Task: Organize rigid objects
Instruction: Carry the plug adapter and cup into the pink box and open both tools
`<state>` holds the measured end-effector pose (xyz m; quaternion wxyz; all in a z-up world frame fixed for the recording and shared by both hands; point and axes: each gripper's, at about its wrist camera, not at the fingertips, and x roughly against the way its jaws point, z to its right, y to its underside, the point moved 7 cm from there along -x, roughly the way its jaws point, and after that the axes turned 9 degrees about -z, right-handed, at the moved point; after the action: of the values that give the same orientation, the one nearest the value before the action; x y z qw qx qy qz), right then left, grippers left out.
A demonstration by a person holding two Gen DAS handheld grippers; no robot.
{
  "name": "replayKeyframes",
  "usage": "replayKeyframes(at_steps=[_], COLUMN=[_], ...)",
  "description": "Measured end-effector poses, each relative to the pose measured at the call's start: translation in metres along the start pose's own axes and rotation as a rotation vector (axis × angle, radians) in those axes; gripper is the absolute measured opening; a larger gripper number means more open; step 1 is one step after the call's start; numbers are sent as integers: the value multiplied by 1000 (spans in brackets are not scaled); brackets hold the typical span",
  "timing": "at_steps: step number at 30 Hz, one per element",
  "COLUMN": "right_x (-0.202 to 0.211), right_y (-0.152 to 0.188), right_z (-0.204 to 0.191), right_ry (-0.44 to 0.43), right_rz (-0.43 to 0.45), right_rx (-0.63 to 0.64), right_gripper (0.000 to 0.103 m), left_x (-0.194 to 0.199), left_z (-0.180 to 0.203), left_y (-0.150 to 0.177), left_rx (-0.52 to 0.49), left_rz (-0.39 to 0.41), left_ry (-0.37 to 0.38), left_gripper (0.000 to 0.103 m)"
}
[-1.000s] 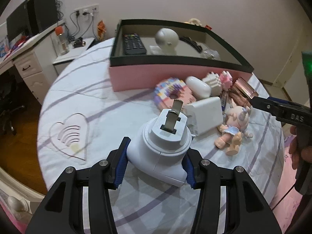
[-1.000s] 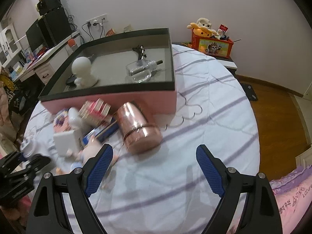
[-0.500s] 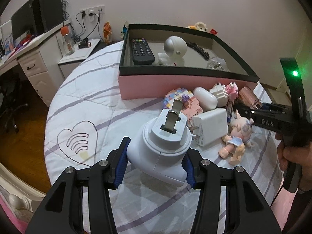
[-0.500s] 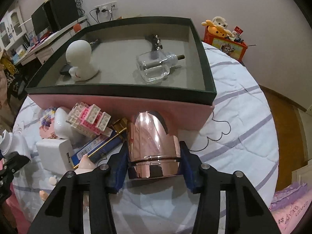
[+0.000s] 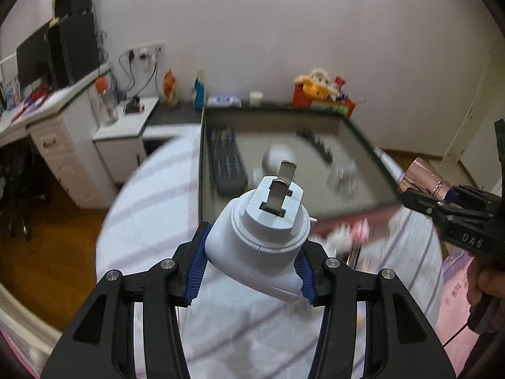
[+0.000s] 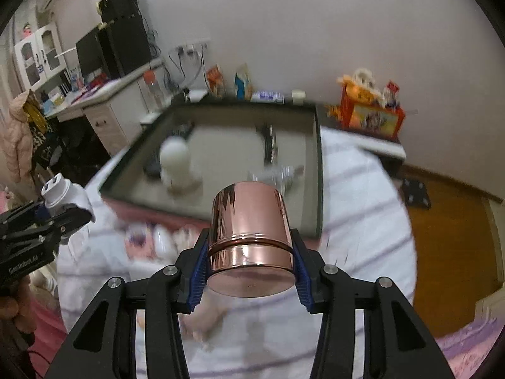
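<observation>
Gripping copper cup [image 6: 251, 237] between right claw [image 6: 251, 270] pads.

The plug [image 5: 262, 237] in the middle of the left wrist view is white with grey metal prongs. The left gripper [image 5: 252, 271] holding it is black with blue pads [image 5: 197, 268]. The cup [image 6: 251, 240] in the middle of the right wrist view is shiny pink-gold. The right gripper [image 6: 251, 268] is black with blue pads too. The bed cover [image 6: 363, 195] is white with purple stripes. The box [image 6: 318, 170] above the cup has a dark green rim, a grey floor and a pink outer side. The floor [image 6: 454, 243] at the right is orange-brown wood. The wall [image 5: 284, 31] is pale.
</observation>
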<state>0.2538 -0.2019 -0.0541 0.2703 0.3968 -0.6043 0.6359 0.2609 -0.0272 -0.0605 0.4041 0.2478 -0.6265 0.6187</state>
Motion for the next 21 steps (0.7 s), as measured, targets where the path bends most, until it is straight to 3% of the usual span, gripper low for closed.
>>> replayKeyframes(at_steps=[4,9,15,21], right_x=[-8,-47,-110,-146], right_y=[-52,-105,-131,-135], right_z=[7,18,35,40], right_ry=[-24,-19,30,58], right_rz=[19,-18,-105,-158], right_rx=[-4,-26,-49,-34], right_gripper=[48,48,48,48], left_x=[-1,-43,-123,-176], left_z=[5,16,18,22], left_y=[-56,-118,-149,-146], left_rx=[-23,-46,-30,-19], left_rz=[32,-15,-146,-234], left_ry=[-2,18,39,36], left_gripper=[50,50,50,50])
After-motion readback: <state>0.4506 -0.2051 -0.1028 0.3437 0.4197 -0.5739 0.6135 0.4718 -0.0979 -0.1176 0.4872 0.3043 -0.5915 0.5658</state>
